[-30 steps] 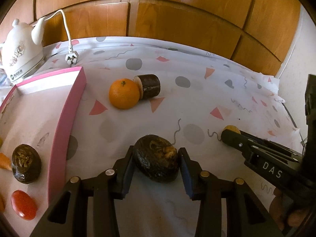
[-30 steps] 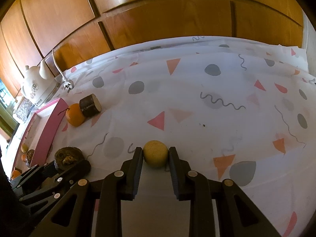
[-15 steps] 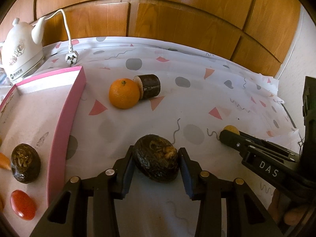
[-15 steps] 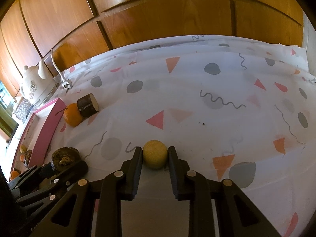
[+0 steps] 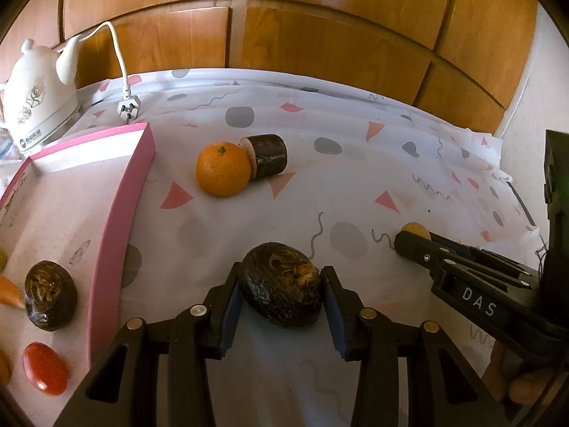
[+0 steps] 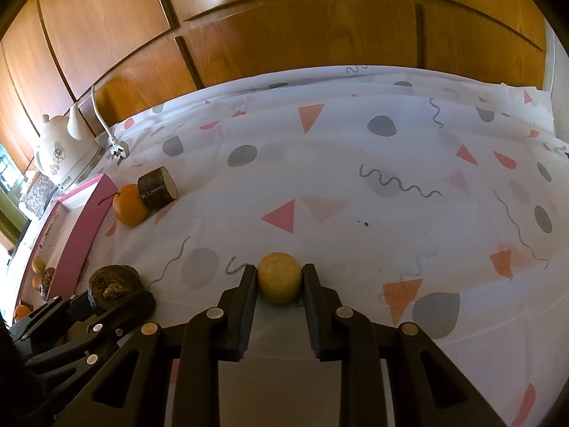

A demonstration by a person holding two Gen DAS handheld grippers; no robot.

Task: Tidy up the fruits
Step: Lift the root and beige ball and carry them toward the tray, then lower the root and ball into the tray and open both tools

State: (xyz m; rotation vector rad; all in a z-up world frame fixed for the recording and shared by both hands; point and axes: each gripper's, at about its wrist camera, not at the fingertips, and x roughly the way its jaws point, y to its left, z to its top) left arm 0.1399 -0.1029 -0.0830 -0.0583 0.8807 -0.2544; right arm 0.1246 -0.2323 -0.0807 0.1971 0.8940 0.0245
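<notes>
With a few fruits already in the pink tray (image 5: 117,213), my left claw (image 5: 281,295) grips a dark wrinkled fruit (image 5: 281,293) and my right claw (image 6: 279,281) grips what looks like a small yellow fruit (image 6: 279,281), both seemingly on the tabletop (image 6: 355,185), while the orange (image 5: 223,169) waits.

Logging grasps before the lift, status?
Left claw shut on dark wrinkled fruit. Right claw shut on small yellow fruit. Pink tray path unobstructed.

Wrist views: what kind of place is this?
Probably a home kitchen or dining spot: a white electric kettle with its plug lying loose, a patterned tablecloth, wooden cabinet doors behind.
</notes>
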